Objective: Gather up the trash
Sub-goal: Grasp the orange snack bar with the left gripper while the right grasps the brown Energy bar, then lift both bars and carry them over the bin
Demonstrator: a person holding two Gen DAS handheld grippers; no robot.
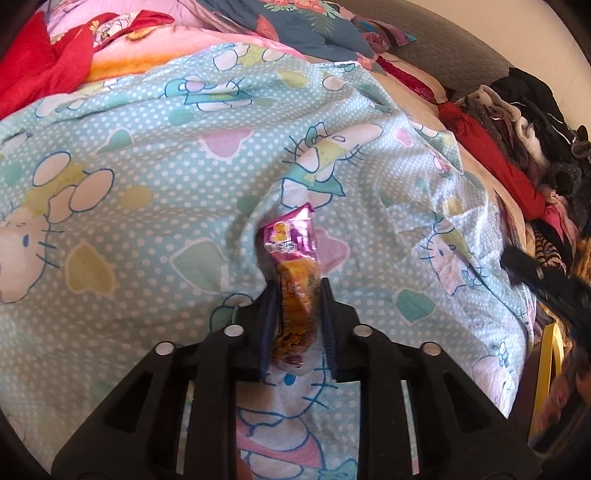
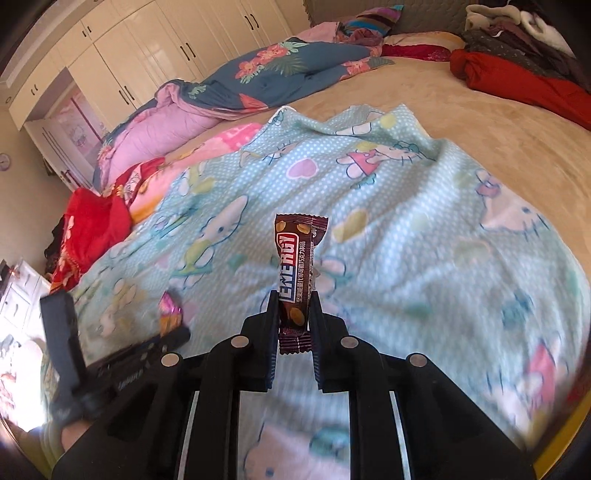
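Right gripper is clamped on a brown candy bar wrapper, pads gripping its lower third; wrapper stands upright out of the jaws, crimped tail poking below them. Print reads "ENERGY" in white block letters on a red/blue band, running lengthwise; a line of small Chinese characters beside it, too small to read; nut graphics top and bottom. Left gripper has its jaws nearly together with a pink and yellow snack wrapper between them, pads on both sides of the yellow half, pink end sticking out past the tips over the quilt. Cartoon figures on that wrapper, lettering blurred, not legible. Landmark: the light-blue polka-dot quilt with cartoon-cat and heart print, on the bed. Both wrappers are held above the near half of that quilt. In the right wrist view the left gripper shows at the quilt's left edge with the pink wrapper end at its tip, motion-blurred. Beyond the quilt: a blue floral comforter with pink lining, then cream wardrobe doors. Left of the quilt: red cloth. Right of it, far side: a red blanket and a pile of dark and white clothes.
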